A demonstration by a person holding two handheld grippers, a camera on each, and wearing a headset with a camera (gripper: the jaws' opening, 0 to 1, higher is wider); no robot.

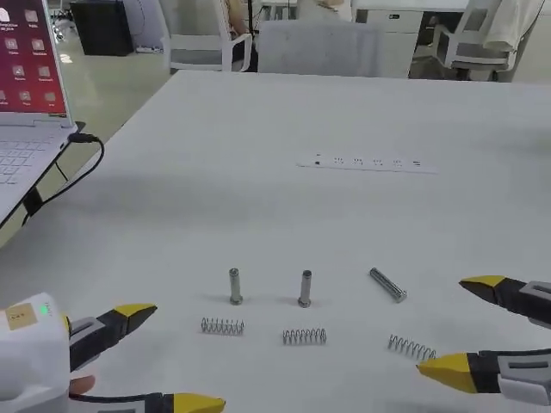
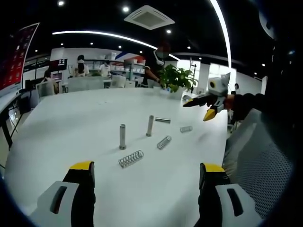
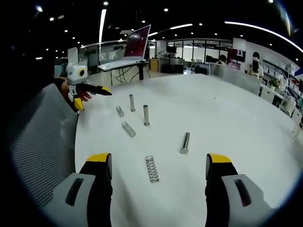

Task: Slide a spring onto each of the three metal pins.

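White workbench [image 1: 258,172] in an open office, with white chairs [image 1: 207,39] past the far edge. Laptop [image 1: 21,95] sits open at far left in the head view, black cable [image 1: 86,163] plugged into its side. White power strip [image 1: 366,163] lies flat mid-table. Left gripper [image 1: 172,357] is low at near left, yellow-tipped jaws spread wide with nothing between them. Right gripper [image 1: 456,325] is at near right, jaws equally wide and also empty. Pins are plain silver steel rods, each with a small flanged head. Left pin [image 1: 235,286] and middle pin [image 1: 306,288] stand upright on their heads, side by side but apart. Right pin [image 1: 387,285] lies on its side at an angle. Springs are thin bare-wire coils, all lying flat on the table, one just in front of each pin and clear of it: left spring [image 1: 222,326], middle spring [image 1: 304,336], right spring [image 1: 411,348]. In the right gripper view, the right spring lies ahead between that gripper's jaws, untouched.
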